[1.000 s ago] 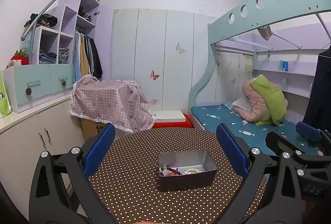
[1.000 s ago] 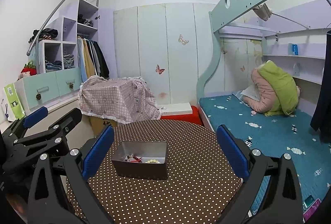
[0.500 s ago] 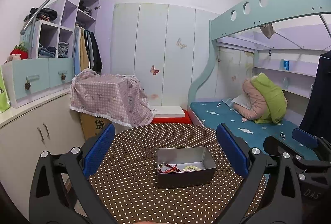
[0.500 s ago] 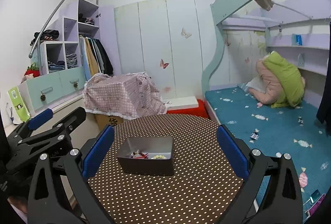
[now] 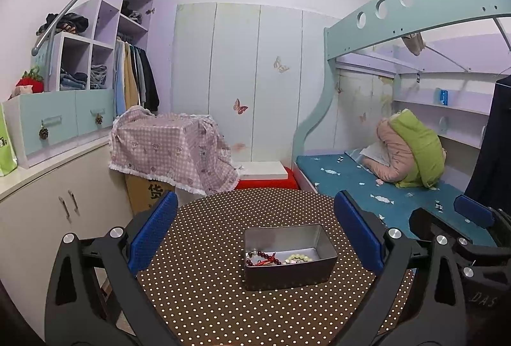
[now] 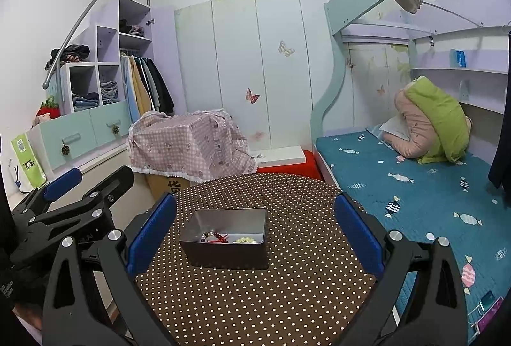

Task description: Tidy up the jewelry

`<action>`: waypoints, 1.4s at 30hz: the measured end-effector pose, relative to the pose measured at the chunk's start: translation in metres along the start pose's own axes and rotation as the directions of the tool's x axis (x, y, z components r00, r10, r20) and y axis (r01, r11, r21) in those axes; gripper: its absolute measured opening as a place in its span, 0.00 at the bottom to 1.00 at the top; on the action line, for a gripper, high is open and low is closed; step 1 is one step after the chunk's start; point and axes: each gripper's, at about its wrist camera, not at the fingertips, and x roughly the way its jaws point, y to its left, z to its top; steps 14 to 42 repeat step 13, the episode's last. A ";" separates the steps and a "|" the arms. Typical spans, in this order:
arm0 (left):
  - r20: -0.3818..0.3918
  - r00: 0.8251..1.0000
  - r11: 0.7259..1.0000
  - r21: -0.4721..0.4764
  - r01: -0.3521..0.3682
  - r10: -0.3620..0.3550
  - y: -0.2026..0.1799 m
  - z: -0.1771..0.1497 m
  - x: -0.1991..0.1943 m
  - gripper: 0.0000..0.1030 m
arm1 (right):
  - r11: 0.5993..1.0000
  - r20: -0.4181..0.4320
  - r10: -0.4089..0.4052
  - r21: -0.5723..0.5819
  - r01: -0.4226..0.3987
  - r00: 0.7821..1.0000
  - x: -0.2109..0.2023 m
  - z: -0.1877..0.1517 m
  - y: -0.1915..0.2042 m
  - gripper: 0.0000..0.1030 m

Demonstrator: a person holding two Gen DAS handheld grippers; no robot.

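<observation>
Left wrist view: left gripper (image 5: 255, 234) spread wide, empty; metal tin (image 5: 289, 272) ahead between its fingers on dotted table (image 5: 207, 298), long axis crosswise, holding red beads (image 5: 263, 259); right gripper (image 5: 460, 227) alongside.

Right wrist view: right gripper (image 6: 254, 234) wide, empty; tin (image 6: 223, 255) ahead-left, unobstructed.

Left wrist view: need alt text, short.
An open metal tin holding a dark red bead bracelet and a pale bead bracelet sits on a brown polka-dot round table, framed by the open, empty left gripper. The right gripper shows at right, in a bedroom.
</observation>
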 end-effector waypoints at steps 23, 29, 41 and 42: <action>-0.015 1.000 1.000 0.013 0.011 -0.011 0.001 -0.004 0.005 0.95 | 1.000 -0.007 -0.010 -0.004 0.010 1.000 0.006 0.003 -0.004 0.93; -0.015 1.000 1.000 0.013 0.011 -0.011 0.001 -0.004 0.005 0.95 | 1.000 -0.007 -0.010 -0.004 0.010 1.000 0.006 0.003 -0.004 0.93; -0.015 1.000 1.000 0.013 0.011 -0.011 0.001 -0.004 0.005 0.95 | 1.000 -0.007 -0.010 -0.004 0.010 1.000 0.006 0.003 -0.004 0.93; -0.015 1.000 1.000 0.013 0.011 -0.011 0.001 -0.004 0.005 0.95 | 1.000 -0.007 -0.010 -0.004 0.010 1.000 0.006 0.003 -0.004 0.93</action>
